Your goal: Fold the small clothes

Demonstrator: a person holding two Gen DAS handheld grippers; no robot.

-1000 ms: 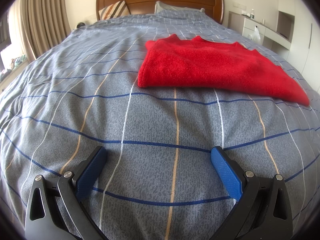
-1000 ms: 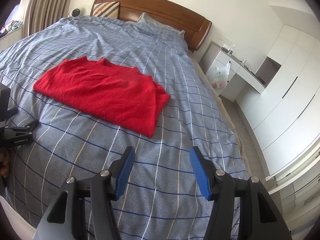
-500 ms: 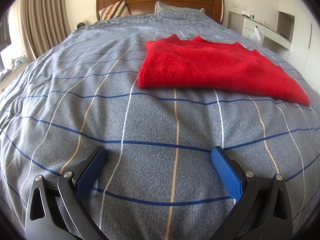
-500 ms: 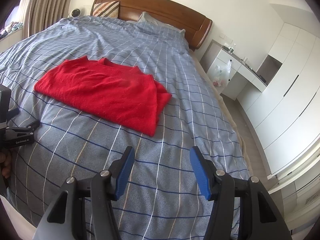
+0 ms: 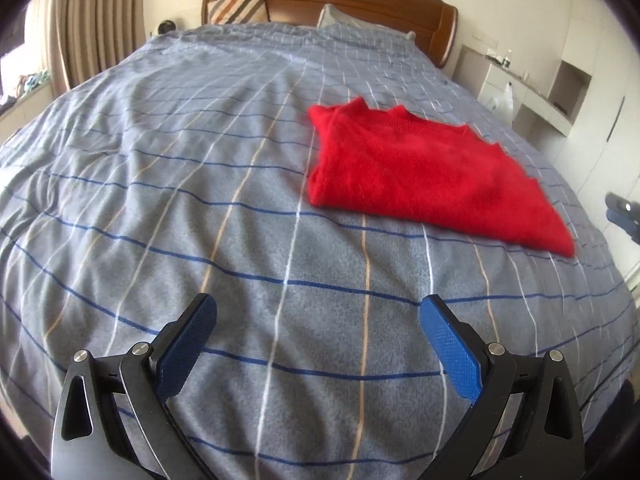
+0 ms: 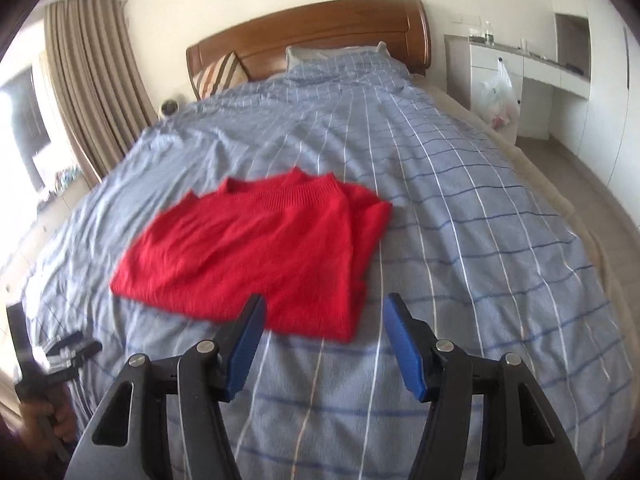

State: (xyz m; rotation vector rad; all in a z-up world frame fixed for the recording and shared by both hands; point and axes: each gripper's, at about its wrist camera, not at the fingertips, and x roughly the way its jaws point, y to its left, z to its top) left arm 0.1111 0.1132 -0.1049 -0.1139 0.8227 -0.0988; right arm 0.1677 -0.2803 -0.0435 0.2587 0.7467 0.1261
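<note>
A red sweater (image 5: 416, 168) lies folded flat on the grey checked bedspread (image 5: 180, 184); it also shows in the right wrist view (image 6: 256, 248). My left gripper (image 5: 318, 312) is open and empty, above the bedspread short of the sweater's near left corner. My right gripper (image 6: 324, 312) is open and empty, just short of the sweater's near right edge. The right gripper's tip shows at the far right of the left wrist view (image 5: 620, 212), and the left gripper shows at the lower left of the right wrist view (image 6: 60, 356).
A wooden headboard (image 5: 332, 0) and pillows (image 6: 218, 74) are at the far end. Curtains (image 6: 88, 72) hang on the left. A white desk unit (image 6: 532, 80) with a plastic bag (image 6: 496, 96) stands on the right. Floor (image 6: 600, 208) runs along the bed's right side.
Both grippers have moved. The right one has swung left and closer, so the sweater now lies right before its fingers. The left view has shifted, so the sweater sits further right.
</note>
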